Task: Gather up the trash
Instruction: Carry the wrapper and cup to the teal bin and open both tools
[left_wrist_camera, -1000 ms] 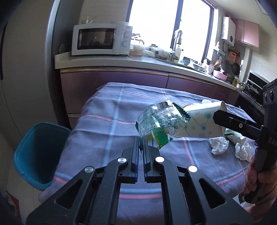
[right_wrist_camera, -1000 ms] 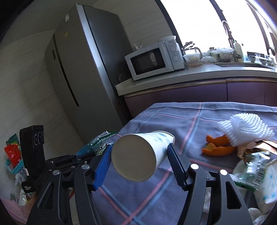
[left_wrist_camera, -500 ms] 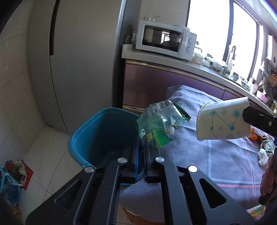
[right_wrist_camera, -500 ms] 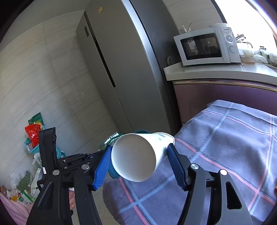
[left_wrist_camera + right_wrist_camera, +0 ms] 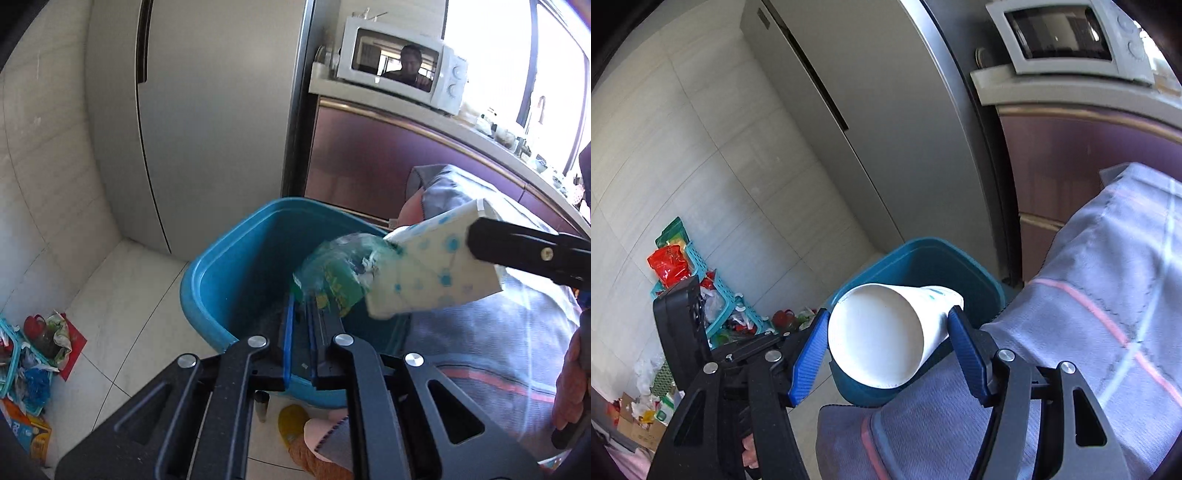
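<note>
The green wrapper [image 5: 334, 275] hangs over the open blue bin [image 5: 236, 258], its lower edge between the near-closed jaws of my left gripper [image 5: 300, 314], which have just parted slightly. My right gripper [image 5: 888, 334] is clamped on the paper cup [image 5: 877, 332], lying sideways above the bin's rim beside the cloth-covered table [image 5: 1089, 295].

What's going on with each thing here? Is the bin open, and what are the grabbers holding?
Blue bin: open, upright on the floor.
Green wrapper: crumpled, over the bin.
Paper cup: empty, on its side.
Left gripper: nearly shut, wrapper at its tips.
Right gripper: shut on the paper cup.
Fridge: closed.
Microwave: closed.
</note>
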Demonstrator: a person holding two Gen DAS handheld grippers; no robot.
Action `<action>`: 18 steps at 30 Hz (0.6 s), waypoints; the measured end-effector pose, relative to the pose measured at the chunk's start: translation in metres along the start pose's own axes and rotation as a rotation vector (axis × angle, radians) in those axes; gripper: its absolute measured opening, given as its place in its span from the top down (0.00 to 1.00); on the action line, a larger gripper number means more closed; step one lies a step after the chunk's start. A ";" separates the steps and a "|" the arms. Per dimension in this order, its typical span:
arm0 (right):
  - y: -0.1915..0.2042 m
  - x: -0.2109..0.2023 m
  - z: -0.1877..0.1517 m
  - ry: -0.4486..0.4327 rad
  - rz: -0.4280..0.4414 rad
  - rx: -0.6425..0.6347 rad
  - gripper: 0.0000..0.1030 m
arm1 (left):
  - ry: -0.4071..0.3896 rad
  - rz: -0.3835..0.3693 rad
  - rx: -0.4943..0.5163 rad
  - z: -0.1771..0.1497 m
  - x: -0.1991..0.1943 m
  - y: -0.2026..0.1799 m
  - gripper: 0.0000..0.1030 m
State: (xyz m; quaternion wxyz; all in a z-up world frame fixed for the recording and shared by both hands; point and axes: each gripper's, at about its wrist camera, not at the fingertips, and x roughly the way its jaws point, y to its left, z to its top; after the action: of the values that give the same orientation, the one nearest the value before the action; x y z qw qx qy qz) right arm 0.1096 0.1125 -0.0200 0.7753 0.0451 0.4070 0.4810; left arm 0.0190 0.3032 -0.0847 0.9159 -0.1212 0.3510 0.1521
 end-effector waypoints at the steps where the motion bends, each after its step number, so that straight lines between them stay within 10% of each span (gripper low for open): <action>1: 0.000 0.005 0.000 0.012 -0.004 0.007 0.39 | 0.007 0.004 -0.004 0.000 0.003 0.000 0.93; 18: -0.015 0.010 -0.012 0.031 -0.035 0.052 0.37 | -0.002 0.023 -0.063 -0.009 0.008 0.002 0.76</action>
State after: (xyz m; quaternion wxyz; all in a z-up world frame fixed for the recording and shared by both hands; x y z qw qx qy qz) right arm 0.1141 0.1087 -0.0411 0.7757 0.0509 0.4321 0.4573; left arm 0.0190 0.3035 -0.0969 0.9103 -0.1460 0.3463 0.1736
